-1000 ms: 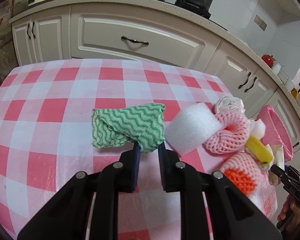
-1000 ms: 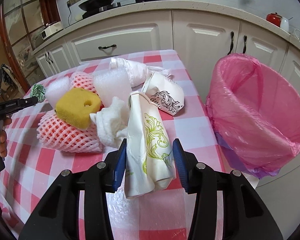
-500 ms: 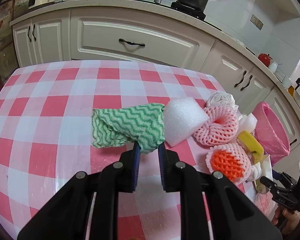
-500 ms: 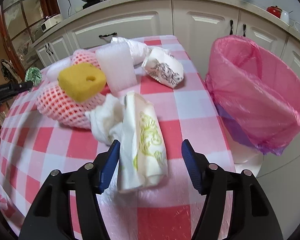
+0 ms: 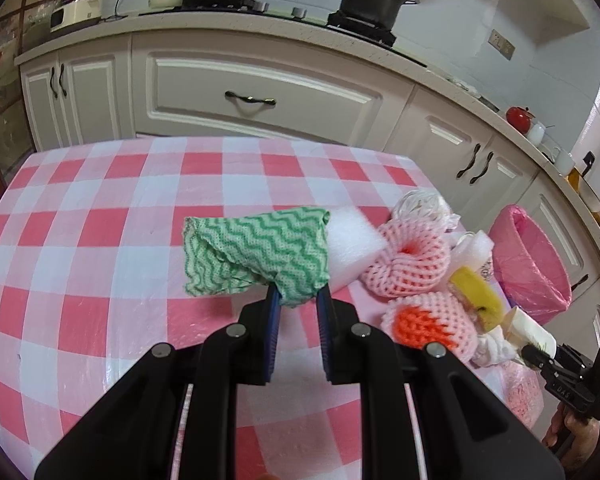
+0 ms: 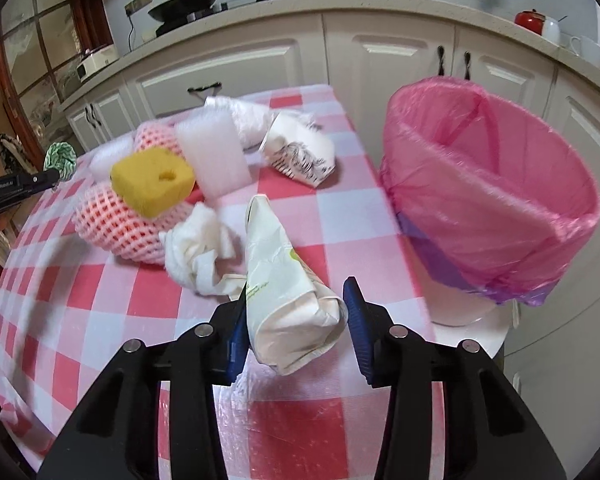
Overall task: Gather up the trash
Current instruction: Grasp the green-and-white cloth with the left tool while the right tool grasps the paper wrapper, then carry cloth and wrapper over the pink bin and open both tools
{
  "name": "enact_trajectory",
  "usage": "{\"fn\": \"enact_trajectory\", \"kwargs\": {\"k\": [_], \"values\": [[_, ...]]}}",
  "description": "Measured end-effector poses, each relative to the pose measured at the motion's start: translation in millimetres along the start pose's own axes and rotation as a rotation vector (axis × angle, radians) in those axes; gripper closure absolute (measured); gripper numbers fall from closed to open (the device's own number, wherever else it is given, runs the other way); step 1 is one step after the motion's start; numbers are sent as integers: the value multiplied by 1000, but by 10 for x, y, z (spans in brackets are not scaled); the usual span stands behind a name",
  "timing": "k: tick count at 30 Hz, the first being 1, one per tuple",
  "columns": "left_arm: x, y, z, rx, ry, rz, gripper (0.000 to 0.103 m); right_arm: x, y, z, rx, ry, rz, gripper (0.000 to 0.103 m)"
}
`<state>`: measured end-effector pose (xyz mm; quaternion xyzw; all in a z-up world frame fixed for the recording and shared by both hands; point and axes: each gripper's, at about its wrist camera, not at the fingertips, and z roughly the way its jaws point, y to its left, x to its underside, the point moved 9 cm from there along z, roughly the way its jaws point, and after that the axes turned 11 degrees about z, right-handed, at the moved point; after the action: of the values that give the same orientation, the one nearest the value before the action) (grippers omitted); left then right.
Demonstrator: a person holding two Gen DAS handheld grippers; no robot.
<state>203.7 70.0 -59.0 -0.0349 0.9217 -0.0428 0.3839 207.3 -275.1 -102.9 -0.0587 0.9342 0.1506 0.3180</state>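
Trash lay heaped at the right end of the checked bench (image 5: 100,240) in my left wrist view. My left gripper (image 5: 296,304) had its fingers (image 5: 273,312) pinching the lower corner of a green zigzag cloth (image 5: 256,252), which hung bunched in front of them above the cloth-covered top. Just behind the cloth sat a white foam block (image 5: 356,240), touching a pink foam net (image 5: 412,264). A second pink foam net with an orange centre (image 5: 424,324) lay nearer, with a yellow sponge (image 5: 476,296) against it. Off the bench edge to the right stood the pink-lined bin (image 5: 532,264). My right gripper showed only as a dark shape at the lower right edge.

From my right wrist view, my right gripper (image 6: 296,320) had its fingers (image 6: 356,320) spread apart on either side of a crumpled white paper bag with green print (image 6: 284,280). The left finger touched the bag; the right one stood clear of it, so I had no pinch on it. The bag looked raised off the bench (image 6: 100,300), though I could not tell for sure. Beside it lay a crumpled white tissue (image 6: 196,248), touching the pink net (image 6: 116,224) that carried the yellow sponge (image 6: 152,184). The white foam block (image 6: 216,156) stood upright behind, and a paper cup with black print (image 6: 300,156) lay on its side farther back. The pink-lined bin (image 6: 488,200) stood just beside the bench on the right, its mouth open toward me. At the far left, my left gripper (image 6: 54,178) held the green cloth (image 6: 60,160).
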Motion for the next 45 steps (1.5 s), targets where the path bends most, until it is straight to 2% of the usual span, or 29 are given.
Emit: {"fn": "enact_trajectory", "kwargs": {"k": [12, 21, 31, 45], "values": [[-178, -340, -114, 19, -32, 50, 86, -240, -153, -278, -9, -75, 32, 62], [-389, -808, -167, 65, -63, 118, 86, -567, -326, -534, 6, -163, 61, 62], [-597, -1702, -21, 173, -70, 226, 86, -905, -762, -751, 71, -243, 93, 62], [-864, -3220, 243, 358, -69, 382, 86, -1200, -1409, -857, 143, -299, 154, 62]]}}
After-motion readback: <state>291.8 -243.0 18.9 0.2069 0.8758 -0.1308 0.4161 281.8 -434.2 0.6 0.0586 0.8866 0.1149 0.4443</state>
